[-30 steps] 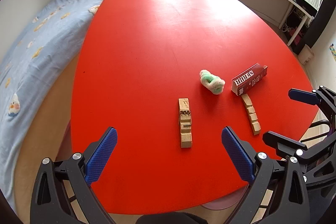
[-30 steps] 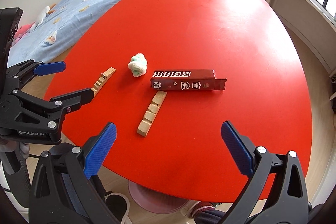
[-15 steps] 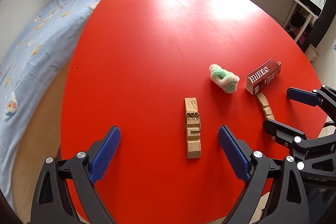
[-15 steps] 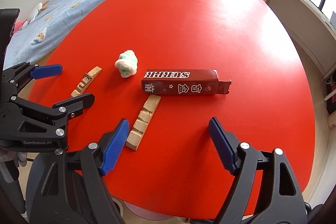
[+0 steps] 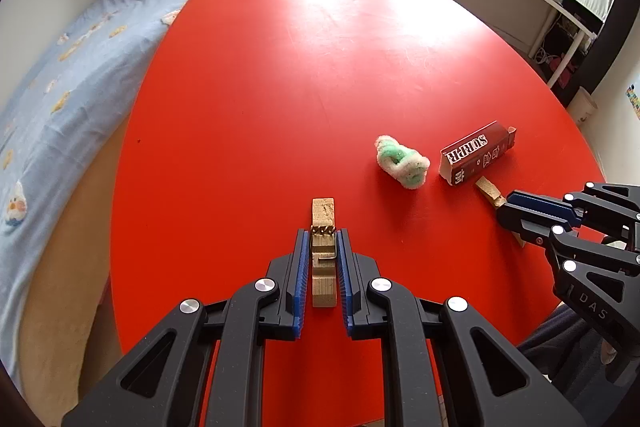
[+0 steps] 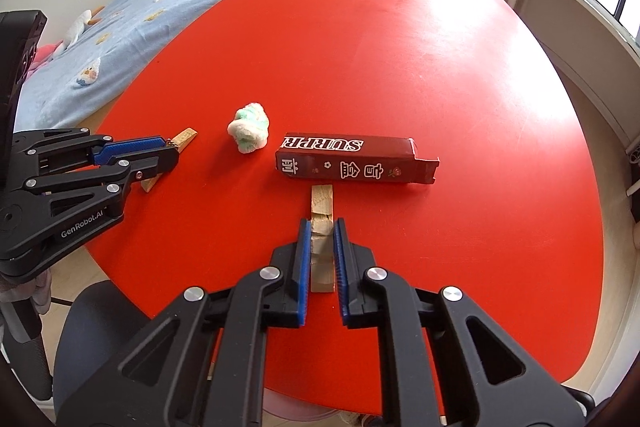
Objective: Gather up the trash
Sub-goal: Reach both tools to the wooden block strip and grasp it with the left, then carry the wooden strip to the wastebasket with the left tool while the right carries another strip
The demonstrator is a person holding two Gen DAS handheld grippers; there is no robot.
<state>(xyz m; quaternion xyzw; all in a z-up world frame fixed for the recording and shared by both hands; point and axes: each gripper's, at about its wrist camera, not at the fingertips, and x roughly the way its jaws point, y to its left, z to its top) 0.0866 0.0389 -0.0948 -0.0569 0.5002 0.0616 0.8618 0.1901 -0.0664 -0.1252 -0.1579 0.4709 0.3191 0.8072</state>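
Altogether: two wooden clip halves point(image 5: 323, 259) point(image 6: 322, 227), one carton point(image 6: 352, 165), one wad point(image 6: 249, 133).

Left hand-held gripper point(image 5: 323, 239) and right hand-held gripper point(image 6: 322, 227), both low center of frame, are pointing downward with jaws clamped.

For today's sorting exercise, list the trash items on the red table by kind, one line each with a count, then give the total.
Wooden clothespin halves: 2, one in the left gripper, one in the right gripper
Dark red cardboard box: 1
Green and white fluffy wad: 1
Total: 4
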